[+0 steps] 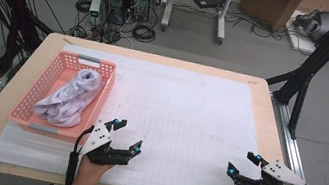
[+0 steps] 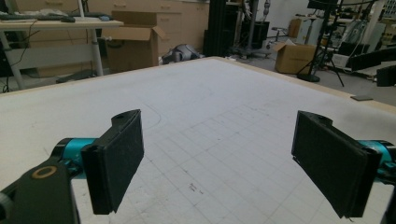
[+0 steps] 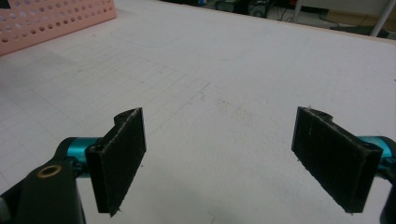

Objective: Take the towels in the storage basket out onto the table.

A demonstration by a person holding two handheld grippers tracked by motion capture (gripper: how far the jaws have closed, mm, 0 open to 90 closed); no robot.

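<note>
Both my left gripper (image 1: pixel 128 136) and right gripper (image 1: pixel 242 164) sit spread and empty; reaching left for the towel (image 1: pixel 68 97), I could snag the pink basket (image 1: pixel 42 81) rim.

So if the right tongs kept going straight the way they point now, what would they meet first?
Probably nothing soon. The right tongs stand open over bare white gridded paper, aimed up-left across the table. The pink basket sits left of that line in the right gripper view, though depth is hard to judge.

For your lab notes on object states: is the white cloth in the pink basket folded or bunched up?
Bunched up. The white cloth lies in a crumpled, twisted heap inside the pink basket, with no flat folds or squared edges.
</note>
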